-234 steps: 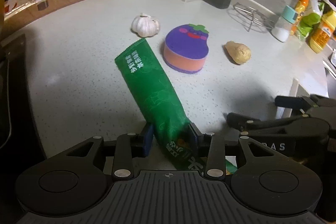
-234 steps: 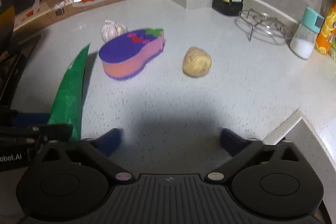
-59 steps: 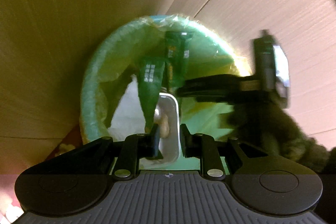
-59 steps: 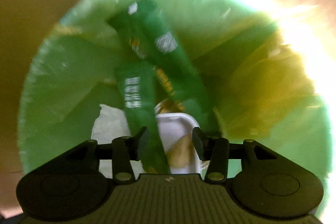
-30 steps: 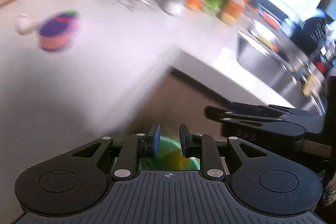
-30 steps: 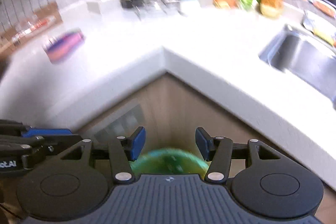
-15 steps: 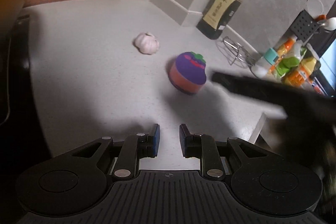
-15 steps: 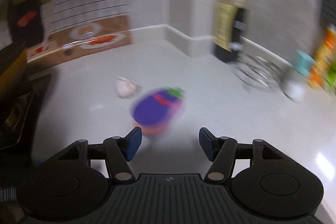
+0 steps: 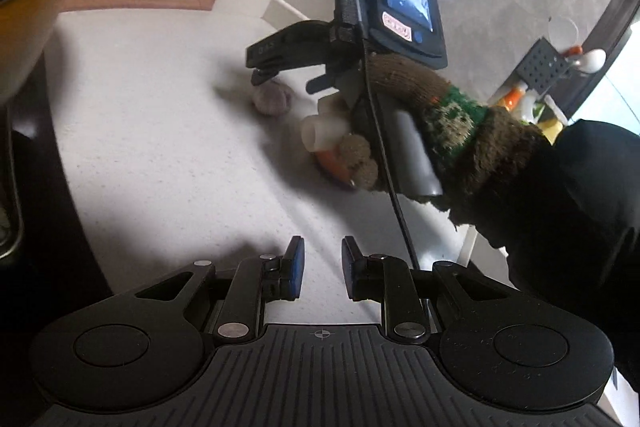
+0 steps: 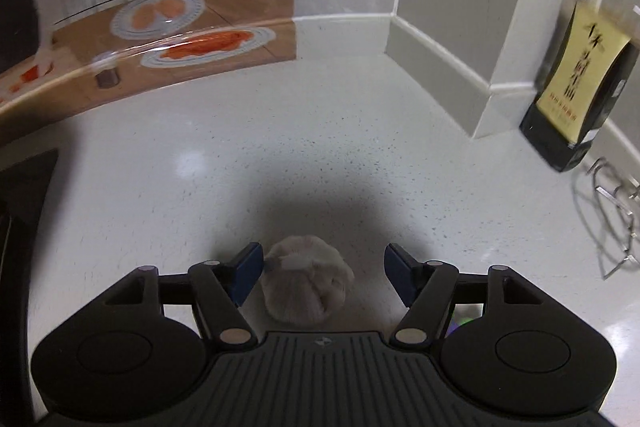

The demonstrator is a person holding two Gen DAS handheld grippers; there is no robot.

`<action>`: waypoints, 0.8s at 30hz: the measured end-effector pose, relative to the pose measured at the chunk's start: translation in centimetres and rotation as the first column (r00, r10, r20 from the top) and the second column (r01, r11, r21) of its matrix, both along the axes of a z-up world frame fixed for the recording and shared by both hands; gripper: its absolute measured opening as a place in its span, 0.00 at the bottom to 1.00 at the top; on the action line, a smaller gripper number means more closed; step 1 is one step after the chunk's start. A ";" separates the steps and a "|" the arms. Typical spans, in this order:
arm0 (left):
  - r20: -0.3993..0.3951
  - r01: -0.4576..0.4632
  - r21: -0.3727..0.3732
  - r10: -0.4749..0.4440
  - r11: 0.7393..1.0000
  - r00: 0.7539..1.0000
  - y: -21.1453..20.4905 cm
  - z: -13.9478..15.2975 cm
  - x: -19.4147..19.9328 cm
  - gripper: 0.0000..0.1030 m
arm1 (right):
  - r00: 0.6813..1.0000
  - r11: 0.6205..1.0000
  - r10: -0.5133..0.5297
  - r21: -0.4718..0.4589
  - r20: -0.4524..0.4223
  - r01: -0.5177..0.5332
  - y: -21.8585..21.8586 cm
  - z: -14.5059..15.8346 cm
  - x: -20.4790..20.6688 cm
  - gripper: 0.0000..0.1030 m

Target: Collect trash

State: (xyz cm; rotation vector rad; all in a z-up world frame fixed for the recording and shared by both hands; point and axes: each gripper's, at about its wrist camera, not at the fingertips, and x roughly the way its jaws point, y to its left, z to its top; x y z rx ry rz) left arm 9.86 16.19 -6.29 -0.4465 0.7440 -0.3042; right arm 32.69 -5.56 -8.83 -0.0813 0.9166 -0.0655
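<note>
A garlic bulb (image 10: 306, 279) lies on the white speckled counter (image 10: 320, 147), between the jaws of my right gripper (image 10: 324, 267). Those jaws are opening; the blue pads do not press on the bulb, though the left one is very close to it. In the left wrist view a gloved hand (image 9: 460, 123) holds the right gripper (image 9: 264, 73) over the garlic (image 9: 272, 99). An orange edge of the eggplant-shaped sponge (image 9: 330, 163) shows under that hand. My left gripper (image 9: 322, 267) hovers near the counter's front with a narrow gap and nothing between its fingers.
A dark sauce bottle (image 10: 580, 87) stands by the wall corner at the right, with a wire trivet (image 10: 608, 219) in front of it. A printed food mat (image 10: 180, 27) lines the back wall. A black stove edge (image 10: 20, 207) lies at the left.
Both grippers swung up from the green-lined bin below the counter to the countertop. The right gripper moved forward past the sponge to the garlic, and its jaws widened.
</note>
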 end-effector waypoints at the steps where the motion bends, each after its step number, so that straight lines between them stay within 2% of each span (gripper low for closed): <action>1: -0.001 -0.009 -0.008 0.009 1.000 1.000 0.4 -0.1 0.0 0.22 | 1.000 1.000 -0.013 -0.002 -0.004 0.013 0.0 -0.2 0.4 0.65; 4: -0.014 -0.034 -0.024 0.034 0.999 0.999 1.2 -0.6 0.0 0.22 | 1.000 1.000 -0.025 -0.002 -0.013 0.025 0.1 -0.6 0.7 0.61; 6: -0.017 -0.039 -0.031 0.038 0.999 0.999 1.3 -0.7 0.0 0.22 | 0.999 1.000 -0.005 -0.005 -0.045 0.005 0.3 -1.1 0.7 0.53; 8: -0.013 -0.030 -0.034 0.029 0.999 0.999 1.2 -0.7 0.1 0.22 | 0.998 0.999 0.016 -0.033 -0.061 -0.018 0.9 -1.5 0.3 0.50; 12: -0.013 0.000 -0.022 -0.001 1.000 1.000 0.7 -0.8 0.4 0.22 | 0.994 0.994 0.086 -0.062 -0.068 -0.090 1.9 -1.5 -1.3 0.49; 17: -0.022 -0.012 -0.028 0.012 1.000 1.000 0.7 -1.1 0.3 0.22 | 0.987 0.990 0.140 -0.002 -0.085 -0.140 2.9 -0.2 -6.4 0.49; 20: -0.032 -0.077 -0.027 0.076 0.997 0.997 1.0 -1.1 0.4 0.22 | 0.980 0.985 0.173 0.020 -0.097 -0.172 1.6 0.8 -10.0 0.49; 24: -0.022 -0.159 -0.043 0.158 0.986 0.987 1.1 -0.7 0.2 0.22 | 0.978 0.984 0.163 0.086 -0.129 -0.153 -0.8 1.1 -13.3 0.49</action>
